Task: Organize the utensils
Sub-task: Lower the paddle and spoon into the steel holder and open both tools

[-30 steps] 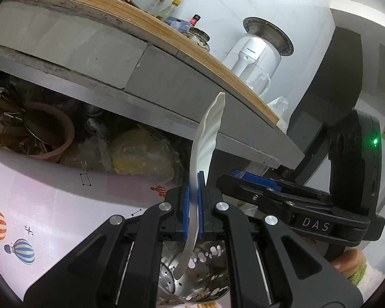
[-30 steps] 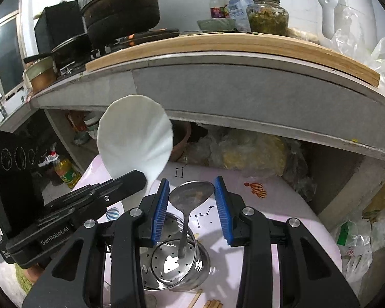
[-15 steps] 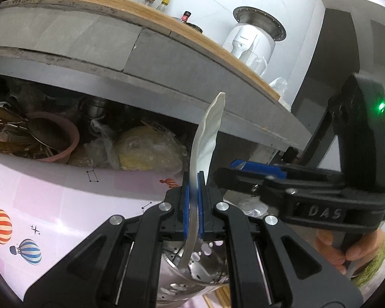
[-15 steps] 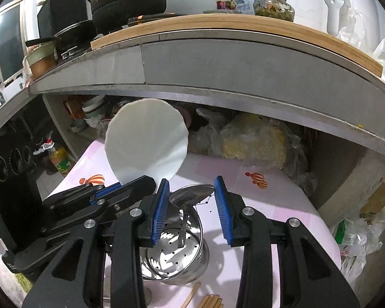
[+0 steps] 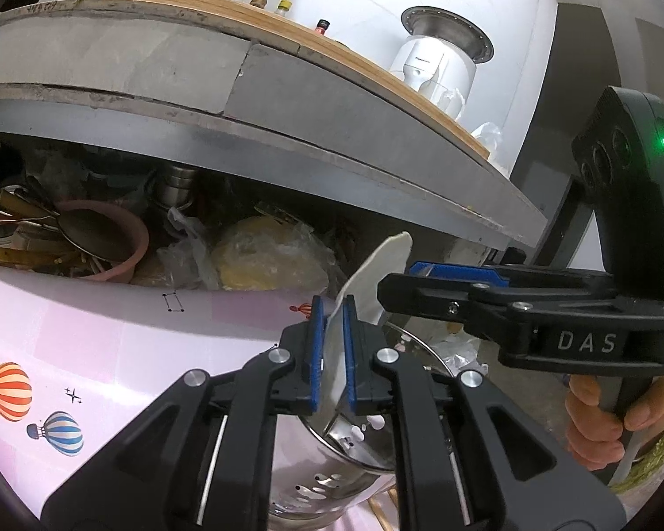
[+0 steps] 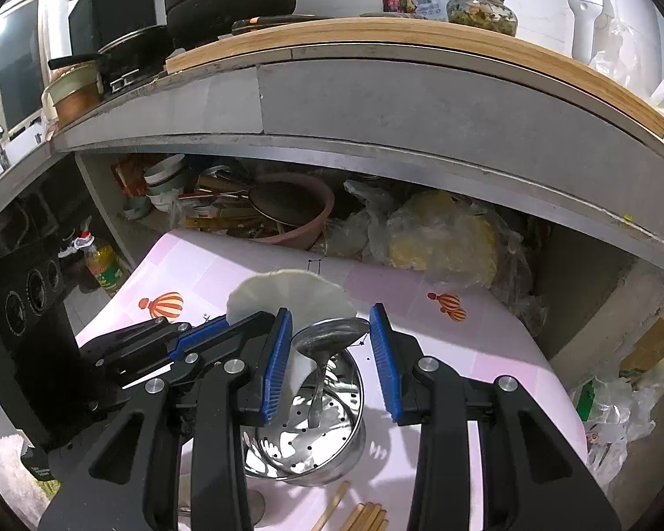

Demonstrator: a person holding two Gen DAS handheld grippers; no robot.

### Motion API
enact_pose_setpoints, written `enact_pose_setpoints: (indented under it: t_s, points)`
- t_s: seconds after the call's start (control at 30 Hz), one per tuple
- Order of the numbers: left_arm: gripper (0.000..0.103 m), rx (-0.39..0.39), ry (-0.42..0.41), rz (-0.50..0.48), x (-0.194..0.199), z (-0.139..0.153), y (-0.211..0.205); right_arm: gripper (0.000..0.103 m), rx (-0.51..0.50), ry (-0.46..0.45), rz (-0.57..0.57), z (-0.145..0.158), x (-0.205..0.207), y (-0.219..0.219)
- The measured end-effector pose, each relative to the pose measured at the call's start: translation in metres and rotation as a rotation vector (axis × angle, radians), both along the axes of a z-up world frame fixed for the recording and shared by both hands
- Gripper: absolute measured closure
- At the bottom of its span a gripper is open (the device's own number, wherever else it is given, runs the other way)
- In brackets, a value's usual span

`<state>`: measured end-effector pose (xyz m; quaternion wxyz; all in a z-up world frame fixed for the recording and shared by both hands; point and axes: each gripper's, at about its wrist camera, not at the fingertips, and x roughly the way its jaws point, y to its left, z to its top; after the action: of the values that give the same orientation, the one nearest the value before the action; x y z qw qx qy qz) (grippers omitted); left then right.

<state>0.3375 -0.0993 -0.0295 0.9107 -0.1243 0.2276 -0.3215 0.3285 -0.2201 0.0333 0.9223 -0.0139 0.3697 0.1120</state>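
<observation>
1. The left gripper (image 5: 332,349) is gripping the handle of a white scoop (image 5: 378,272), its blue pads sitting closely on either side of the flat handle; the jaws have just been easing apart very slightly with the handle between them.
2. Compared with a second ago, the scoop is standing much lower: its handle end is now reaching down inside the steel holder (image 6: 327,438) instead of hovering above the rim, and its fan-shaped head is tilting towards the right gripper (image 6: 332,354).
3. The right gripper is hanging half open over the holder, gripping nothing; the metal ladle (image 6: 327,340) already standing in the holder is showing between its jaws untouched.
4. The holder is standing near the front edge of the pink table (image 6: 465,354), with wooden chopsticks (image 6: 367,515) lying just in front of it, not yet sorted.
5. Judging from this, the scoop is nearly placed; letting go looks like the remaining step.
</observation>
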Motion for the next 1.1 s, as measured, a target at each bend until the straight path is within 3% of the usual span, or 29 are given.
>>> enact_pose_setpoints:
  t_s: [0.3,0.33,0.4,0.43,0.93,1.1]
  points:
    - [0.093,-0.007,0.029,-0.001,0.006,0.000,0.004,0.067,0.002,-0.002,0.003,0.002,-0.002,0.000]
    - [0.091,-0.001,0.031,-0.004,0.007,0.001,0.003,0.067,0.005,-0.002,0.003,0.003,-0.002,0.000]
    - [0.074,0.006,0.037,-0.007,0.009,0.004,0.003,0.067,0.010,-0.003,0.005,0.004,-0.003,-0.001]
    - [0.072,0.005,0.039,-0.013,0.010,0.005,0.003,0.067,0.008,-0.004,0.005,0.004,-0.003,-0.001]
    - [0.072,0.058,0.045,0.032,-0.002,0.014,0.015,0.067,-0.017,0.011,0.014,-0.005,0.000,0.004]
    - [0.065,0.070,0.057,0.088,-0.018,0.017,0.037,0.067,-0.057,0.021,0.037,-0.012,-0.003,0.012]
